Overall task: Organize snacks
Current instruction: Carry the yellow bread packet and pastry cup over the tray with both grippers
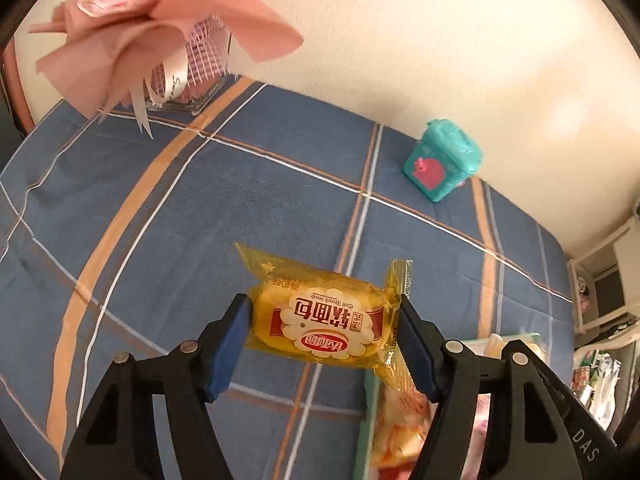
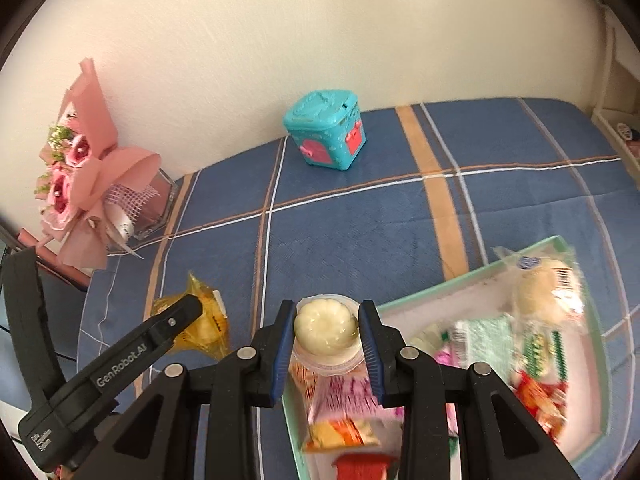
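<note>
The blue plaid bed (image 2: 360, 216) carries the green-rimmed snack box (image 2: 472, 276), already crowded with packets. My left fingers (image 1: 324, 320) grasp a yellow soft bread packet (image 1: 324, 322) just clear of the box's rim; my right fingers (image 2: 326, 338) are clenched on a pale jelly cup (image 2: 325, 326) at the box's near corner. I should carry both over a bare patch inside, lower flat, and squeeze the bread lightly.
</note>
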The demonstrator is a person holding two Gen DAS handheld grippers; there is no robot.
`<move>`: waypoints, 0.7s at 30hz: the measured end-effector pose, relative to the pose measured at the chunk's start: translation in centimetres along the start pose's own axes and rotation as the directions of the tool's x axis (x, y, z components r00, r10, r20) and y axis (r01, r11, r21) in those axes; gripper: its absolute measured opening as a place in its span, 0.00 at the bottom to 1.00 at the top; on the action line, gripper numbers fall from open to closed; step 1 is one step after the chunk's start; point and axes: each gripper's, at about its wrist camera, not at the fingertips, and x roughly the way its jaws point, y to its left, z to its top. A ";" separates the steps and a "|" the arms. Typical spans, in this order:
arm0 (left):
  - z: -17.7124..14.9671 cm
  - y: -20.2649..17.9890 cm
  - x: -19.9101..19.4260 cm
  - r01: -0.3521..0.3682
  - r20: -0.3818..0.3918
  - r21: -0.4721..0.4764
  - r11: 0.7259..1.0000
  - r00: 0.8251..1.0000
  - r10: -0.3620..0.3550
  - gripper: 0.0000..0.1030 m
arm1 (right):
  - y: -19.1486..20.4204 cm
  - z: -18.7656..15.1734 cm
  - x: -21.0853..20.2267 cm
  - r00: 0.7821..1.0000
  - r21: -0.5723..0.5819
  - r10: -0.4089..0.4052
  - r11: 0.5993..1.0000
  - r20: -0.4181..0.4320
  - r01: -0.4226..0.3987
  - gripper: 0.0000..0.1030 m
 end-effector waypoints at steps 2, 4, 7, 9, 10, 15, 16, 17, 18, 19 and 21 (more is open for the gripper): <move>-0.7 -0.6 -1.4 0.008 0.014 0.016 1.000 1.000 -0.009 0.70 | -0.3 -0.3 -1.5 1.000 -0.001 0.001 1.000 0.016 -0.001 0.33; -1.4 -1.2 -2.5 0.006 0.024 0.032 0.999 1.000 -0.006 0.70 | -0.7 -0.8 -2.7 1.000 -0.002 -0.001 1.000 0.028 0.001 0.33; -3.1 -2.2 -3.4 0.013 0.024 0.069 0.998 1.000 -0.015 0.70 | -1.8 -2.3 -4.1 1.000 0.000 -0.014 1.000 0.027 0.014 0.33; -4.5 -2.9 -3.5 0.023 0.001 0.084 0.996 1.000 -0.023 0.70 | -2.4 -3.2 -4.3 0.999 0.003 -0.030 1.000 0.010 0.030 0.33; -4.9 -3.1 -3.4 0.027 -0.010 0.086 0.996 1.000 -0.027 0.70 | -2.8 -3.7 -4.3 0.999 0.004 -0.042 0.999 -0.002 0.042 0.33; -7.5 -4.6 -3.0 0.056 -0.067 0.115 0.992 0.997 -0.049 0.70 | -5.2 -5.8 -4.2 0.995 0.015 -0.086 0.996 -0.051 0.086 0.33; -8.0 -5.0 -2.9 0.058 -0.079 0.126 0.990 0.996 -0.049 0.70 | -5.9 -6.1 -4.1 0.994 0.023 -0.094 0.995 -0.061 0.096 0.33; -8.5 -5.4 -2.7 0.063 -0.093 0.136 0.989 0.994 -0.050 0.70 | -6.3 -6.3 -4.0 0.993 0.028 -0.099 0.994 -0.067 0.101 0.33; -9.0 -5.8 -2.5 0.068 -0.106 0.143 0.987 0.993 -0.053 0.70 | -6.8 -6.5 -4.0 0.992 0.035 -0.105 0.994 -0.073 0.108 0.33; -9.4 -6.1 -2.3 0.075 -0.119 0.149 0.986 0.991 -0.058 0.70 | -7.3 -6.7 -3.9 0.991 0.042 -0.111 0.993 -0.079 0.115 0.33; -10.2 -6.9 -2.1 0.088 -0.137 0.166 0.982 0.988 -0.065 0.70 | -8.1 -7.1 -3.9 0.989 0.056 -0.119 0.991 -0.091 0.125 0.33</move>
